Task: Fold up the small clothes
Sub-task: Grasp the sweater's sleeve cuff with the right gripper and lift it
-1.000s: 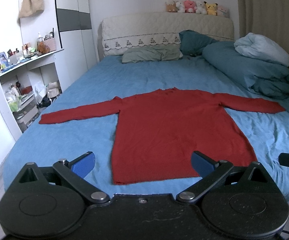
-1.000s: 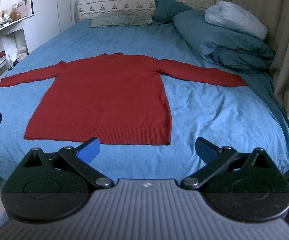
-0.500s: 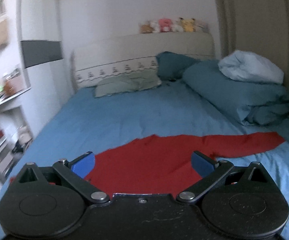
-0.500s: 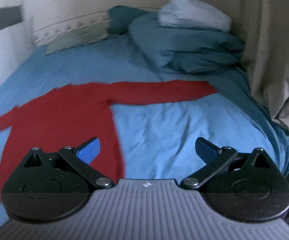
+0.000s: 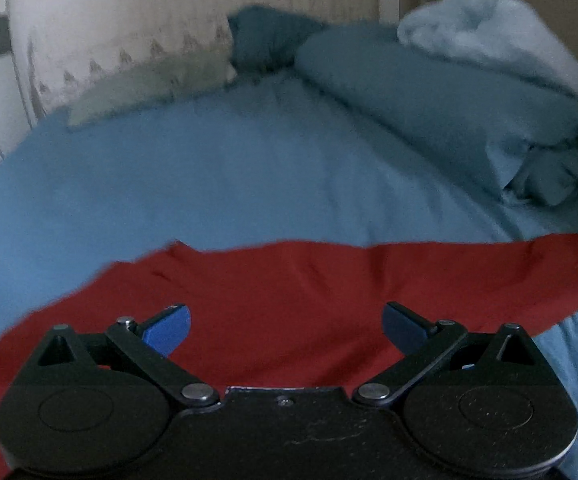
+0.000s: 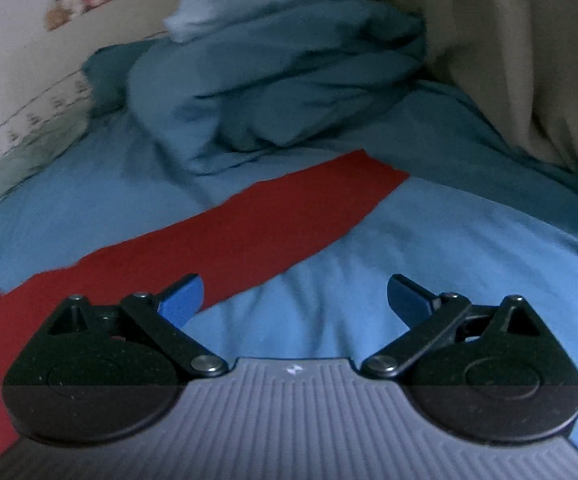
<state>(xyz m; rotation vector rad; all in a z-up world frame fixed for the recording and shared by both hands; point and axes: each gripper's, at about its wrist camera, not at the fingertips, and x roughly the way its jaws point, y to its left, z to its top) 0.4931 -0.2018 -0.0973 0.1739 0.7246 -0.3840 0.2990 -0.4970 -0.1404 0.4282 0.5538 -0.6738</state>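
Note:
A red long-sleeved sweater [image 5: 289, 296] lies flat on the blue bed sheet [image 5: 209, 184]. My left gripper [image 5: 285, 326] is open and empty, low over the sweater's upper body near the neckline. In the right wrist view the sweater's right sleeve [image 6: 273, 216] runs diagonally up to its cuff near the duvet. My right gripper [image 6: 294, 300] is open and empty, above the sheet just beside the sleeve, its left finger over the sleeve's edge. The sweater's lower body and left sleeve are hidden.
A folded teal duvet [image 5: 441, 112] with a pale blue blanket [image 5: 489, 48] on top lies at the right of the bed; it also shows in the right wrist view [image 6: 281, 80]. Pillows [image 5: 153, 88] lean on the headboard [image 5: 169, 20]. A beige curtain [image 6: 509, 48] hangs at the right.
Both grippers have moved forward and down over the bed, toward the sweater's upper part. The right one has swung right toward the right sleeve. Both stay open.

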